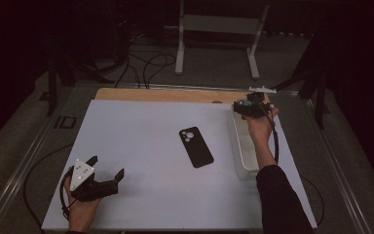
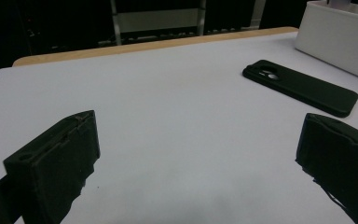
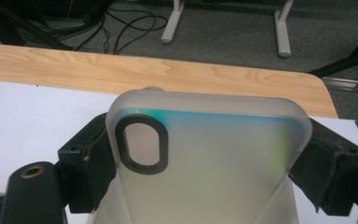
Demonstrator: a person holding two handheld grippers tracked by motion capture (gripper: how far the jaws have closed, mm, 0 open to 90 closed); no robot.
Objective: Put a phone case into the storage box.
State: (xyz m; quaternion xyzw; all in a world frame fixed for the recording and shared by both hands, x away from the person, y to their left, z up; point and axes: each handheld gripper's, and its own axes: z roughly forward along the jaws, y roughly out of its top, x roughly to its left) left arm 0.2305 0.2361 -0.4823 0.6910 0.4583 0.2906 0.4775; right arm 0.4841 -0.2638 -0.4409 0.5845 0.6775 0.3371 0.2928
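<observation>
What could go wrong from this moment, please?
The right gripper pinches the frosted translucent phone case only by its side edges, so the flexible shell may bow and slip out above the white rectangular box. The open left gripper is apart from the black phone case; reaching in carelessly could push it across the white tabletop.

A flat black phone case [image 1: 196, 146] lies near the middle of the high view, on the white sheet [image 1: 141, 146] that covers the tabletop. To its right a long white tray [image 1: 242, 146] stands along the sheet's right edge. The right tongs [image 1: 250, 108] sit over the tray's far end, in the upper right of the frame, clamped across a frosted translucent phone case [image 3: 209, 158]. The left tongs [image 1: 108, 168] lie at the lower left, jaws apart, well away from the black case. A bare wooden strip [image 1: 165, 95] runs behind the sheet.
</observation>
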